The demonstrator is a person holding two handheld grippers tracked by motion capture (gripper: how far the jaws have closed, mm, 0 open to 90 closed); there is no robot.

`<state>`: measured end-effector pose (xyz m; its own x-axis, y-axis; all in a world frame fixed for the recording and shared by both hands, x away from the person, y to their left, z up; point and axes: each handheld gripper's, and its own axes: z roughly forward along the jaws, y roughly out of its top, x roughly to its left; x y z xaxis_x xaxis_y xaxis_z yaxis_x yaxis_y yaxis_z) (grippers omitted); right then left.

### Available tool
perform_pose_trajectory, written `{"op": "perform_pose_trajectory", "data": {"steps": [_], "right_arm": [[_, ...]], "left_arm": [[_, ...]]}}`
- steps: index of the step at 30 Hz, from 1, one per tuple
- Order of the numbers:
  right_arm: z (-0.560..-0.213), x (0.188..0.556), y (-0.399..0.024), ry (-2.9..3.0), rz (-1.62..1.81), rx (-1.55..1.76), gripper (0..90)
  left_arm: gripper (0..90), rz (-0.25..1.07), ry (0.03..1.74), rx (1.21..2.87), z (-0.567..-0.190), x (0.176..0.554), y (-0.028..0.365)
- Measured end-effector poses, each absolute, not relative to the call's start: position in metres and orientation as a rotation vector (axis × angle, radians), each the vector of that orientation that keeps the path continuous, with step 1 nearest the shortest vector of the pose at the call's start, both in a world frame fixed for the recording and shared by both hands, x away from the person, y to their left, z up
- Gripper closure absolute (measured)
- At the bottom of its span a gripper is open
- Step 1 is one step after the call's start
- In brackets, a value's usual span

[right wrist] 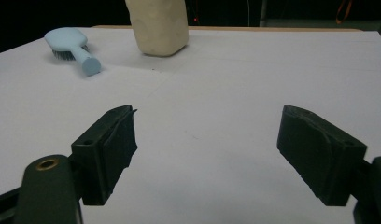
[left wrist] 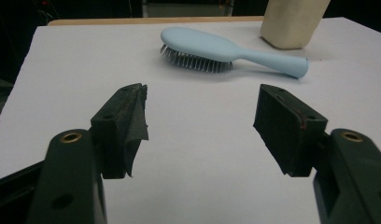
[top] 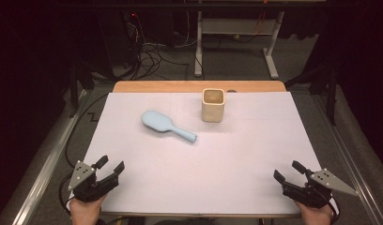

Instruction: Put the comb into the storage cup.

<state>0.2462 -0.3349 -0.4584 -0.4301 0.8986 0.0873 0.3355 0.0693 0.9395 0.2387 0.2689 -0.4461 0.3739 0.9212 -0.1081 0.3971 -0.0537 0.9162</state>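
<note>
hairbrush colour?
Light blue hairbrush, with grey bristles underneath; the left gripper view shows it best.

One light blue hairbrush (top: 168,125) is counted, lying bristles down ahead of the left gripper's jaws and ahead and off to the left of the right gripper's jaws. One cream square cup (top: 212,105) is counted, standing upright beyond the brush. Two grippers are counted, the left gripper (top: 109,168) and the right gripper (top: 288,172), each with two black jaws held wide apart and nothing between them. One white sheet (top: 218,164) is counted, spread over one wooden table (top: 194,86).
</note>
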Motion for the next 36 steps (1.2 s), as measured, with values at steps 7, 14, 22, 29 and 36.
{"op": "perform_pose_trajectory", "data": {"steps": [7, 14, 22, 29, 36], "right_arm": [[-0.459, 0.246, -0.335, 1.837, 1.369, 1.225, 20.3], [-0.458, 0.246, -0.334, 1.837, 1.372, 1.213, 20.6], [-0.459, 0.246, -0.334, 1.849, 1.377, 1.208, 20.7], [-0.458, 0.246, -0.333, 1.849, 1.385, 1.204, 20.7], [-0.458, 0.246, -0.333, 1.855, 1.392, 1.192, 20.7]], "left_arm": [[35.3, 0.643, 1.181, 1.620, -0.443, 0.241, 0.267], [35.4, 0.628, 1.152, 1.633, -0.438, 0.248, 0.259], [35.4, 0.604, 1.114, 1.651, -0.433, 0.257, 0.246], [35.4, 0.583, 1.085, 1.683, -0.428, 0.266, 0.235], [35.6, 0.566, 1.076, 1.682, -0.425, 0.275, 0.227]]}}
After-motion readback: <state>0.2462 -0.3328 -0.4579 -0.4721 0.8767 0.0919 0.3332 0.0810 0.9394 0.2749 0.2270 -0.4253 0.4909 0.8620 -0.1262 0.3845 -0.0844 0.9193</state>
